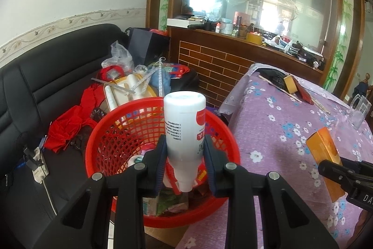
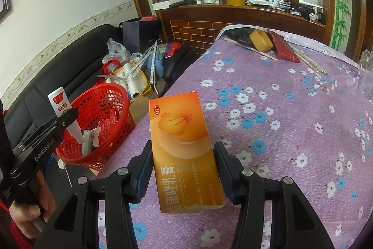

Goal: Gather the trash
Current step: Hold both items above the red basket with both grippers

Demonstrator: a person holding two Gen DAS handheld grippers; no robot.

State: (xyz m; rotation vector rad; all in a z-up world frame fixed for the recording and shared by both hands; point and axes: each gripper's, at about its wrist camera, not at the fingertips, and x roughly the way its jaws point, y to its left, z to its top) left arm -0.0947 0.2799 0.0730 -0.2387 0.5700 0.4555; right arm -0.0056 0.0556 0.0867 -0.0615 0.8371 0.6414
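Your left tool is matt black plastic with bright metal pivot pins; its blue pads look ribbed and rubbery. The bottle you hold is smooth white plastic with a glossy red label. The basket is glossy red plastic lattice. The box between your right tool fingers is smooth printed card with a slight sheen. The counter wears matt floral cloth. The sofa is black leather-look, semi-gloss. The far ledge is varnished wood with glossy brick tiles.
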